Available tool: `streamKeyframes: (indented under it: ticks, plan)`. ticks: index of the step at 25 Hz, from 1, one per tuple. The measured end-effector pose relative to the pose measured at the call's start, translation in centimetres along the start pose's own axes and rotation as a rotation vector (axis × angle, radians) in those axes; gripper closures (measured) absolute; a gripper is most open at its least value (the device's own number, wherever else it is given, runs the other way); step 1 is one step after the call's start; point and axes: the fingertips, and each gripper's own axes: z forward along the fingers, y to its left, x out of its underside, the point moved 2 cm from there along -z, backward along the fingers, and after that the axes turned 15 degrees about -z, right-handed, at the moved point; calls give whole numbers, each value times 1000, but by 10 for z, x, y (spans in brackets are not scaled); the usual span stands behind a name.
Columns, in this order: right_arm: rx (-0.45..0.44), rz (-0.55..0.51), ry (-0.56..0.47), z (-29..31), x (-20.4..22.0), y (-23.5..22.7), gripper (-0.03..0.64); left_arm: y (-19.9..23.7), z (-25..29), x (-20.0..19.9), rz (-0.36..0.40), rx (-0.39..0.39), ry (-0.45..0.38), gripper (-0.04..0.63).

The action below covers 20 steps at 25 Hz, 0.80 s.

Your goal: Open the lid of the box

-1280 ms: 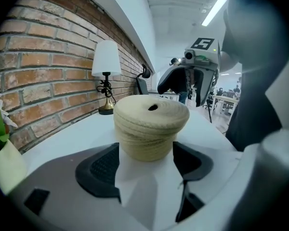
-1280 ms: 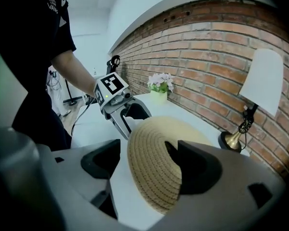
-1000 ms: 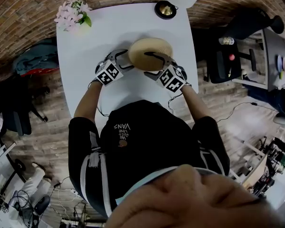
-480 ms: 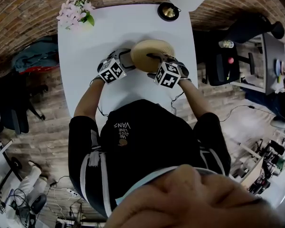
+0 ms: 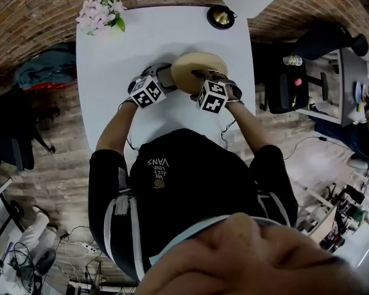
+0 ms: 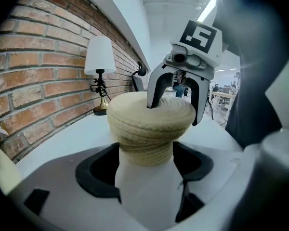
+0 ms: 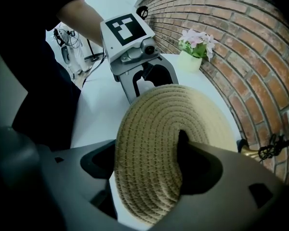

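Resting on the white table (image 5: 111,60), the rope-woven box (image 6: 144,150) is clasped between the left gripper (image 7: 149,83) fingers. Its wider lid (image 7: 154,143) is pinched at the rim by the right gripper (image 6: 176,105). Bare tabletop is seen beyond the fingertips, up to the lamp (image 6: 99,57) and flowers (image 7: 197,40).

the lid (image 7: 149,129) and box (image 6: 144,146) are coiled rope, rough and matt. my tabletop (image 5: 129,48) is smooth white with a soft sheen. the brick wall (image 6: 33,57) at the left looks coarse; the lamp base (image 5: 221,16) gleams like brass.

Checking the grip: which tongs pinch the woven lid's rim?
The right tongs, jaws over and under the lid; the left tongs clamp the box body below.
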Motion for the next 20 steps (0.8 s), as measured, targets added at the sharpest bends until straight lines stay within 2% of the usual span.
streamKeyframes:
  ticks: [6, 20]
  plan:
    - [-19, 14, -24, 3, -1, -1, 273, 2, 2, 0, -16, -26, -11, 256]
    - [60, 41, -70, -2, -2, -2, 273, 3, 3, 0, -8, -56, 20, 258]
